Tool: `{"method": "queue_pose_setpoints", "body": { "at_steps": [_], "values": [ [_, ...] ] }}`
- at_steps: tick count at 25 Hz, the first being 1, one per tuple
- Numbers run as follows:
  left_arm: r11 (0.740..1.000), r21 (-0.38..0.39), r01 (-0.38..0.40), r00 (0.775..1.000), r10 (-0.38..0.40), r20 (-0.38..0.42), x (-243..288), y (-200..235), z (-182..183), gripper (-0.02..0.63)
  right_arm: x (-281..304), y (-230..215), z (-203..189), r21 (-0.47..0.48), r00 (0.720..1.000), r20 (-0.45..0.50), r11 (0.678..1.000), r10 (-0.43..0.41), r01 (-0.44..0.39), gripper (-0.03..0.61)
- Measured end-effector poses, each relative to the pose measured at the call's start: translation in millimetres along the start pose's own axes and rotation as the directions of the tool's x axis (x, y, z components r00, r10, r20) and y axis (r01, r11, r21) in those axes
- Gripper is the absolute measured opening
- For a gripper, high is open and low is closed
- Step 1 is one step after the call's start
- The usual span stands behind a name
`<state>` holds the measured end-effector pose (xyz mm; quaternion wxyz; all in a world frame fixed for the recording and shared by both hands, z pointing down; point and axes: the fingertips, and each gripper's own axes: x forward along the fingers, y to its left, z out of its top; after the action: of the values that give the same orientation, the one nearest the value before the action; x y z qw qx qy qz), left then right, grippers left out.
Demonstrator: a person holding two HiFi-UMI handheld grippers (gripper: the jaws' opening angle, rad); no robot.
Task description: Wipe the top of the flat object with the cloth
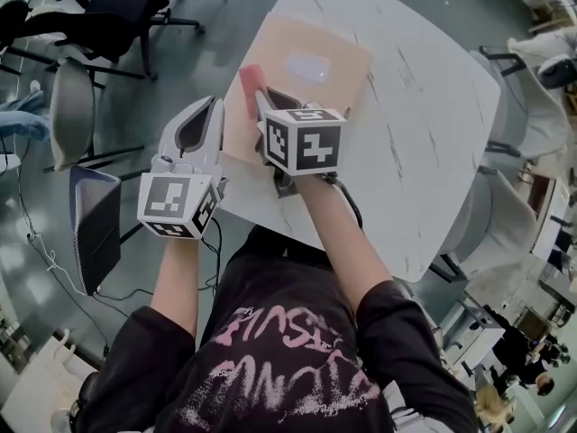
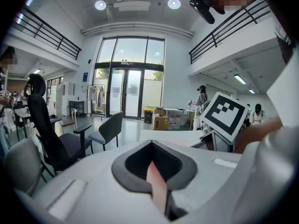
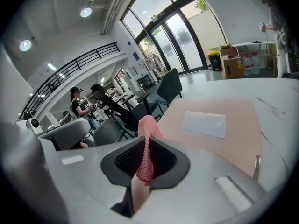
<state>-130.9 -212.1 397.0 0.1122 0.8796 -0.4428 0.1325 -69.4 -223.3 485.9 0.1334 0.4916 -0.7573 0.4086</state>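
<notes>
White marbled table (image 1: 433, 124) is carrying the tan flat board (image 1: 334, 84). The right gripper (image 1: 266, 99) is pinching the pink cloth (image 3: 147, 125) – its end poking past the jaw tips at the board's near edge. The left gripper (image 1: 213, 108) is hovering alongside, jaws pressed together.

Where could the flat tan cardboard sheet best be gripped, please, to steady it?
Probably the left edge of the flat tan cardboard sheet, from the left with the left gripper: it lies flat, and only that edge seems to reach the white table's rim.
</notes>
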Motion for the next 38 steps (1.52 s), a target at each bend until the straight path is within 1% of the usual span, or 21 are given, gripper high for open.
{"method": "queue_pose_setpoints", "body": {
  "at_steps": [7,16,20,26,35,38],
  "values": [
    [1.0,-0.002,0.011,1.0,-0.011,0.001,3,-2,0,0.0,-5,-17,-4,0.032,0.999,-0.01,0.999,-0.033,0.033,0.048],
    [0.999,-0.002,0.052,0.999,-0.052,-0.001,13,-20,-2,0.0,-22,-50,-9,0.068,0.995,-0.018,0.993,-0.1,0.101,0.048],
    [0.997,-0.005,0.071,0.997,-0.071,-0.001,19,-26,-3,0.0,-30,-63,-9,0.065,0.992,-0.016,0.99,-0.128,0.129,0.048],
    [0.995,-0.001,0.101,0.995,-0.101,-0.001,25,-37,-1,0.0,-47,-84,-12,0.097,0.986,-0.011,0.981,-0.169,0.169,0.048],
    [0.991,0.001,0.134,0.991,-0.134,0.004,31,-49,1,0.0,-68,-112,-15,0.108,0.968,-0.016,0.962,-0.25,0.25,0.048],
    [0.991,-0.001,0.137,0.991,-0.137,0.002,31,-50,0,0.0,-71,-118,-19,0.126,0.966,-0.019,0.958,-0.257,0.258,0.048]
  ]
}}
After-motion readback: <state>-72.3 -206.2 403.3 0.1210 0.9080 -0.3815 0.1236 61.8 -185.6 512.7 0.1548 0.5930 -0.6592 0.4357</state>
